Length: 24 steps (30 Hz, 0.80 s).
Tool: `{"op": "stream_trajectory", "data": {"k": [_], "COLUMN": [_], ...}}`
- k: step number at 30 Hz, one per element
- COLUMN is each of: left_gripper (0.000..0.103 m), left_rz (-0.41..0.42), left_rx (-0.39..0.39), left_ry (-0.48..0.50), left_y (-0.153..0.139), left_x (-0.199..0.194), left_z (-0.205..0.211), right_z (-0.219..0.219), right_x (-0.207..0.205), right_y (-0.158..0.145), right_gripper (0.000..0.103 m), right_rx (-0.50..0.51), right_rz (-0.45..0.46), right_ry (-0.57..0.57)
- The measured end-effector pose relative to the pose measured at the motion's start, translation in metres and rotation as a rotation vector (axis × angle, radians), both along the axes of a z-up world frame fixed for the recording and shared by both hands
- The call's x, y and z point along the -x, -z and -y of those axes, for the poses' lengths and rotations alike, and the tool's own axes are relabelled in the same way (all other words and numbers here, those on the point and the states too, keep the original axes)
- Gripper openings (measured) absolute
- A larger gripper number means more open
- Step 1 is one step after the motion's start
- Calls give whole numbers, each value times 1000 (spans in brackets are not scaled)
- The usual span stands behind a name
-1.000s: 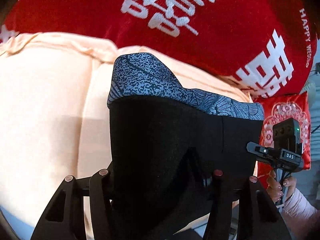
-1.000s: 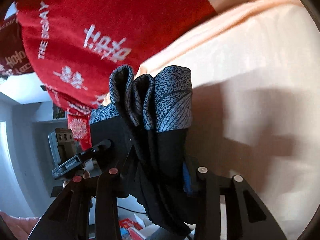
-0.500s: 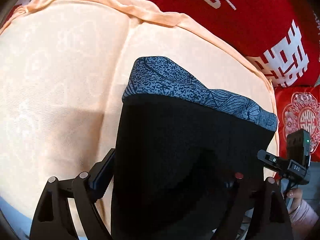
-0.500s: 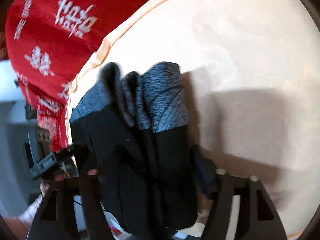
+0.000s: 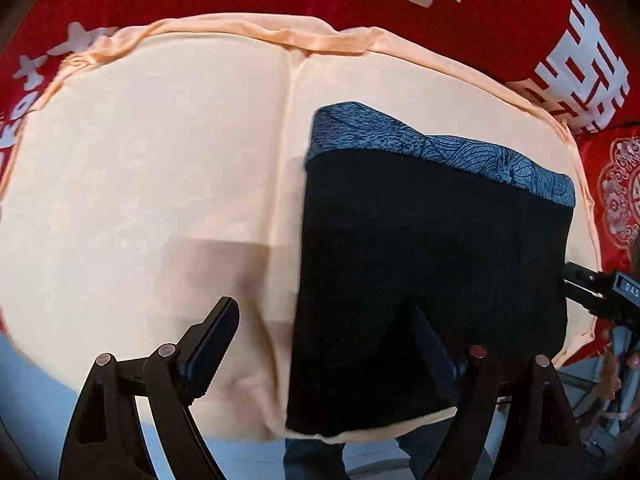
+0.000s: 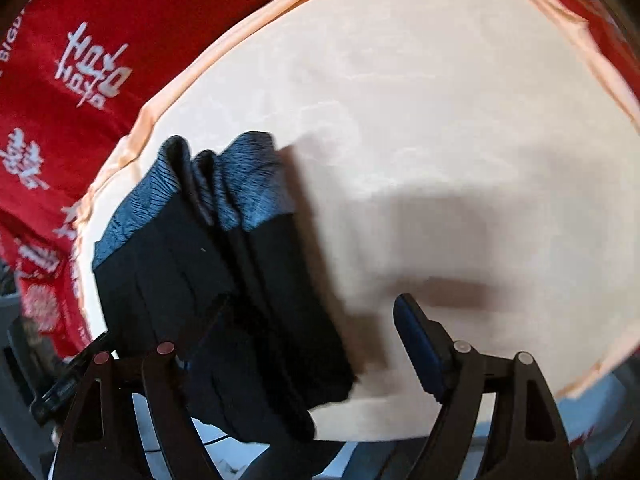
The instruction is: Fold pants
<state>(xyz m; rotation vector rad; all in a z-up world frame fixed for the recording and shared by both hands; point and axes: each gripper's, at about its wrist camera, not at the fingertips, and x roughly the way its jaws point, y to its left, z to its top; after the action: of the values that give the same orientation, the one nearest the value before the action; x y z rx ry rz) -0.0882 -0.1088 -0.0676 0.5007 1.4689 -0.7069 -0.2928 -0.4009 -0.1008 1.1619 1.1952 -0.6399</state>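
Observation:
The black pants [image 5: 432, 264] with a blue patterned waistband lie folded on the peach cloth [image 5: 160, 184]. In the left wrist view they fill the right half. My left gripper [image 5: 320, 340] is open, its left finger over bare cloth and its right finger over the pants' near left part. In the right wrist view the folded pants [image 6: 224, 280] show stacked layers at the left. My right gripper [image 6: 308, 332] is open, its left finger against the pants' near edge, its right finger over bare cloth.
A red cloth with white characters [image 5: 480, 8] surrounds the peach cloth and also shows in the right wrist view [image 6: 80, 60]. The peach cloth's near edge [image 5: 360, 432] hangs over a drop. The other gripper's body [image 5: 600, 292] shows at the far right.
Both grippers have opened and let go of the pants. The pants dropped from hanging in the jaws onto the peach cloth. Both grippers tilted down toward the cloth.

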Motion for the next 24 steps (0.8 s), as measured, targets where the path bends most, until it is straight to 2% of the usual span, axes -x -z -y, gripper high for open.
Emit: {"op": "stream_trajectory", "data": {"k": [3,4,5,6,9,12,16,19,21,24], "left_gripper": [87,87,87,87,87,87,87,102,102,102], "left_rz": [58,67,69,73,82,85,75,50,42,67], "left_rx": [18,45,63,83,128,147,73,69,68,34], "left_ry": [-19,-33,-39,-42,-45,-44,-79,-143,-151,-120], "left_y": [-13,-18,-21,-23,-23,-15,19,30,30,26], "left_x": [-3,-7,-9,-13,-21,-23,-26,-31,-30,-22], "left_z": [-2,2,6,10,35,56,66,52,47,42], "right_z": [-2,-1,0,1,7,7,5,3,0,-5], "right_x": [3,0,-5,-13,-43,-68,-77,-73,-71,-67], "right_y": [-23,-32,-41,-46,-51,-44,-12,-9,-13,-17], "right_gripper": [81,68,49,43,37,36,36,35,35,48], "right_rx": [72,98,118,133,150,178,154,177,184,186], "right_rz": [36,74,116,138,177,171,109,126,117,60], "right_ry": [19,22,8,-6,-64,-106,-138,-166,-182,-183]}}
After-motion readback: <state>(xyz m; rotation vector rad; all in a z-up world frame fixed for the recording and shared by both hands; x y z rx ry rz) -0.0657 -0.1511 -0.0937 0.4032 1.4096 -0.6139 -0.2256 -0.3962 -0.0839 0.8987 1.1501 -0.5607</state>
